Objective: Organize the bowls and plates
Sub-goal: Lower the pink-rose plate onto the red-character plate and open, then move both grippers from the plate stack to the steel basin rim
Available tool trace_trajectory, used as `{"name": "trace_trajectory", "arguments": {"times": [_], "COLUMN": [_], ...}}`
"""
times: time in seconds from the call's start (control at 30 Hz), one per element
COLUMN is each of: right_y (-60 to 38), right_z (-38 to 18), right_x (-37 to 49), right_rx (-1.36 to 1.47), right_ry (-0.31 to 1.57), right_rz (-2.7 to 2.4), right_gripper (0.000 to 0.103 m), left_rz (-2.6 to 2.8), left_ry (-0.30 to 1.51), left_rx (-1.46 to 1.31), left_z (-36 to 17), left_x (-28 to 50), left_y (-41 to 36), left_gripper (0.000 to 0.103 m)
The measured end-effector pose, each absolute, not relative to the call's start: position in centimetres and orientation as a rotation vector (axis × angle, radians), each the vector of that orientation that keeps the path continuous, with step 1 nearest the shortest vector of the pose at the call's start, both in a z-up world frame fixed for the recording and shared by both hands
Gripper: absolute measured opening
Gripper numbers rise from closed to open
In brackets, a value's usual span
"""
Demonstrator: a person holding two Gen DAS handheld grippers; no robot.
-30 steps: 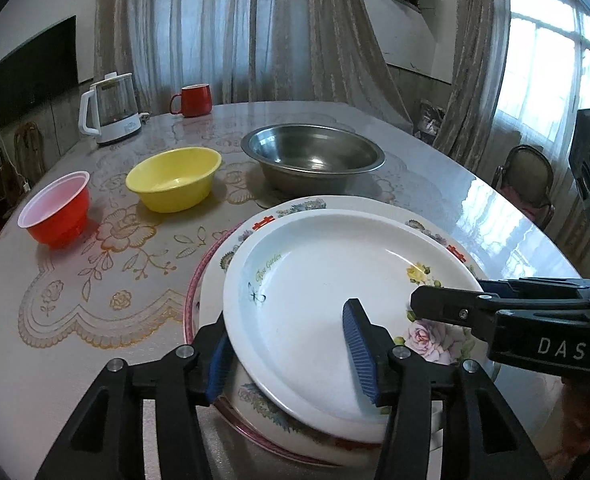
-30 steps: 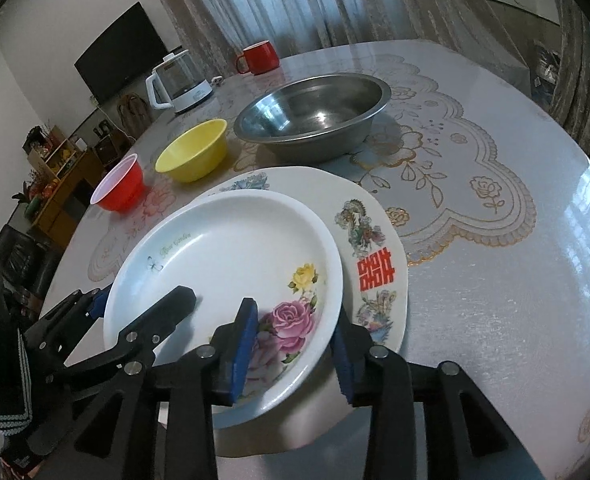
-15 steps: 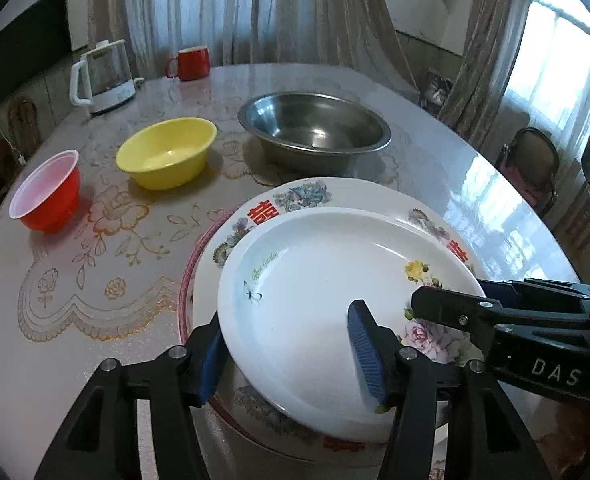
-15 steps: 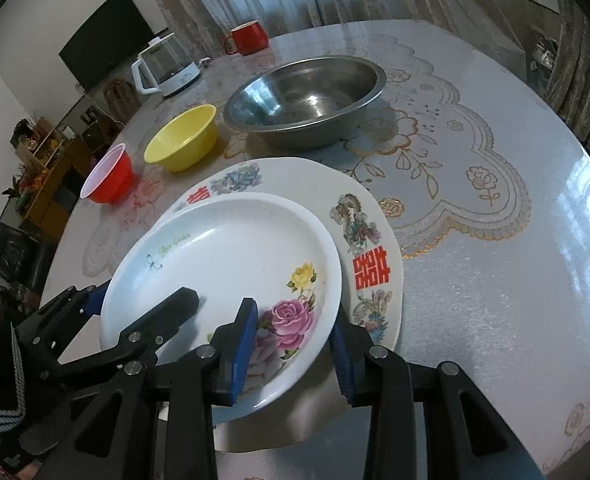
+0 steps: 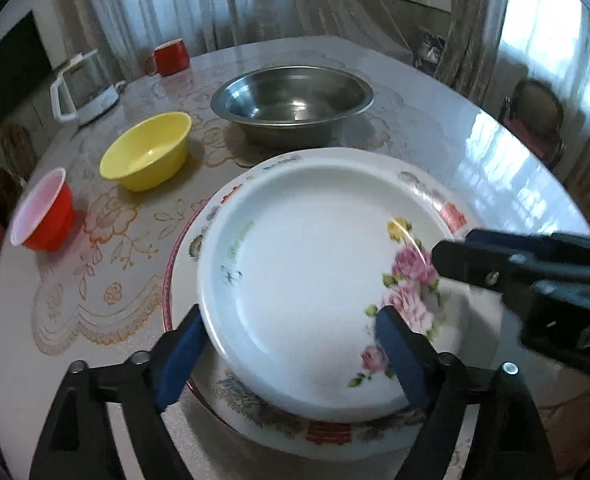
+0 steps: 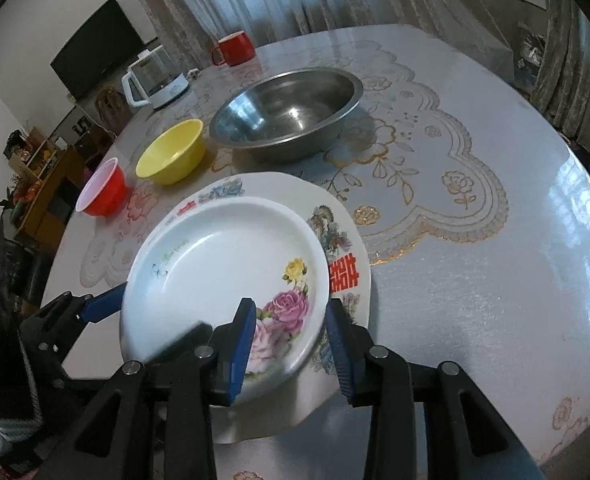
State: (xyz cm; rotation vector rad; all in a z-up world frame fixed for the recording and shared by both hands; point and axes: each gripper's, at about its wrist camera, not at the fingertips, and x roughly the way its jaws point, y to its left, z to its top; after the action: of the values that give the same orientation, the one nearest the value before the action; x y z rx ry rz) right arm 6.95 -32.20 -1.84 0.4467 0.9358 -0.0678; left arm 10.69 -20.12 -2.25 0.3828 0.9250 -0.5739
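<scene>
A white rose-patterned plate point(image 5: 303, 276) lies on a larger patterned plate point(image 5: 427, 436) at the table's near side; both show in the right wrist view, the rose plate point(image 6: 215, 264) and the larger plate point(image 6: 347, 248). My left gripper point(image 5: 291, 356) is open, its blue pads either side of the rose plate's near-left rim. My right gripper point(image 6: 291, 344) is open, astride that plate's right rim. Behind stand a steel bowl point(image 5: 291, 104), a yellow bowl point(image 5: 147, 152) and a red bowl point(image 5: 43, 216).
A kettle point(image 5: 83, 88) and a red mug point(image 5: 171, 56) stand at the far left of the round table point(image 6: 475, 280). The lace mat point(image 6: 435, 168) covers its middle. Chairs point(image 5: 535, 112) stand beyond the right edge.
Both grippers have risen and the view looks down more steeply on the plates. The stack sits closer under the jaws. The bowls have not moved.
</scene>
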Motion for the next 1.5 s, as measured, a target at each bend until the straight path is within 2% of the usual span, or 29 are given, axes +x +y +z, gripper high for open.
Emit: {"name": "trace_trajectory", "arguments": {"times": [0.23, 0.6, 0.7, 0.8, 1.1, 1.3, 1.5], "right_y": [-33.4, -35.4, -35.4, -34.9, -33.8, -33.2, -34.9], "right_z": [-1.4, -1.3, -2.0, -2.6, -2.5, -2.7, -3.5], "right_x": [5.9, 4.8, 4.9, 5.3, 5.3, 5.5, 4.3], "right_rx": [0.482, 0.539, 0.512, 0.498, 0.424, 0.436, 0.603], "right_ry": [0.893, 0.786, 0.789, 0.806, 0.810, 0.818, 0.737], "right_rz": [-0.092, -0.159, -0.154, -0.118, -0.121, -0.072, -0.073], "right_gripper": [0.036, 0.036, 0.028, 0.024, 0.024, 0.026, 0.027], "left_rz": [-0.613, -0.627, -0.611, -0.590, -0.583, -0.585, -0.580], "left_ry": [0.931, 0.838, 0.819, 0.823, 0.887, 0.846, 0.742], "left_rx": [0.287, 0.262, 0.292, 0.295, 0.171, 0.141, 0.041], "left_z": [-1.9, -1.7, -1.7, -1.8, -2.4, -2.1, -0.8], "left_x": [10.3, 8.4, 8.1, 8.3, 9.0, 8.0, 7.2], "left_y": [-18.9, -17.3, -17.2, -16.8, -14.5, -13.6, -10.8], "left_gripper": [0.087, 0.087, 0.087, 0.087, 0.087, 0.088, 0.091]}}
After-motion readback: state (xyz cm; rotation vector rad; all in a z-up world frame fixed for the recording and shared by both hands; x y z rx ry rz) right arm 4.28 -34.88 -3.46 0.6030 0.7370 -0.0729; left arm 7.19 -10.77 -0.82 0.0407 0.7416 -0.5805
